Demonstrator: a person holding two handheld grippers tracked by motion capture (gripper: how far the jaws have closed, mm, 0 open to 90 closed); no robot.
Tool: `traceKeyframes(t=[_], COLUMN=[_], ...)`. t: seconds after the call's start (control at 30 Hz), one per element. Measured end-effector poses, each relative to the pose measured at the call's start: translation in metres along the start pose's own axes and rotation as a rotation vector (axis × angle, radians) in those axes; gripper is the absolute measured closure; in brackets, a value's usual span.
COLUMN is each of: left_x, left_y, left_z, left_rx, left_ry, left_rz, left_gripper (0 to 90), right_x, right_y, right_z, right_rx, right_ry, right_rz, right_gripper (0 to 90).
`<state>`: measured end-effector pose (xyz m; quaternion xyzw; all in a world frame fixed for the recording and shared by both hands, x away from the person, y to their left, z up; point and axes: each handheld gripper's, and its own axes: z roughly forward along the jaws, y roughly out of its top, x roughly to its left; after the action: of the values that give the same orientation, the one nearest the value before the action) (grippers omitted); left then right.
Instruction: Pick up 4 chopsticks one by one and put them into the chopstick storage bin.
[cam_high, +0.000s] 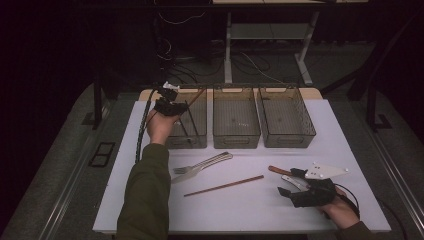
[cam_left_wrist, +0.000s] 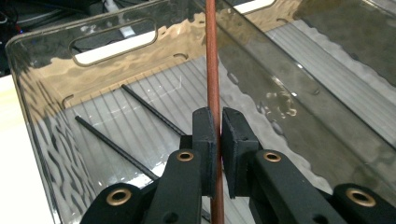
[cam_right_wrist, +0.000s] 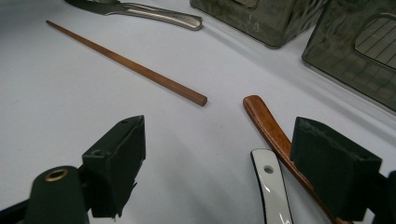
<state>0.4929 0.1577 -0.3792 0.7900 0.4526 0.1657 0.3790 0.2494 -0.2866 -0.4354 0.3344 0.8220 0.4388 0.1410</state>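
My left gripper (cam_high: 178, 106) hangs over the left clear bin (cam_high: 186, 141), shut on a brown wooden chopstick (cam_left_wrist: 213, 70) that rises past its pads (cam_left_wrist: 205, 135). Two black chopsticks (cam_left_wrist: 150, 110) lie on that bin's floor. A second brown chopstick (cam_high: 223, 185) lies on the white table near the front middle, also the chopstick (cam_right_wrist: 126, 63) in the right gripper view. My right gripper (cam_high: 289, 181) rests at the front right, open, its jaws wide apart (cam_right_wrist: 219, 149). Just ahead of it lie a wooden handle (cam_right_wrist: 268, 123) and a shiny steel handle (cam_right_wrist: 271, 186).
A middle bin (cam_high: 236, 136) and a right bin (cam_high: 288, 139) stand beside the left one along the table's back. A fork and a knife (cam_high: 202, 165) lie side by side left of centre. The table's front edge (cam_high: 240, 231) runs close to both forearms.
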Motion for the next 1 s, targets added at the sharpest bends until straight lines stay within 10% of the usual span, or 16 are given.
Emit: traceKeyframes(t=[0.5,1.0], left_x=[0.002,-0.025], left_y=[0.000,-0.001], left_z=[-0.001,-0.033], left_rx=[-0.005,-0.037], left_ry=[0.008,-0.163], left_rz=[-0.030,0.082], left_gripper=[67.5,39.8], right_x=[0.000,0.001], right_y=[0.000,0.000], right_z=[0.000,-0.001], right_rx=[0.001,0.002], right_ry=[-0.002,-0.004], right_rz=[0.000,-0.005], right_gripper=[17.9,17.9])
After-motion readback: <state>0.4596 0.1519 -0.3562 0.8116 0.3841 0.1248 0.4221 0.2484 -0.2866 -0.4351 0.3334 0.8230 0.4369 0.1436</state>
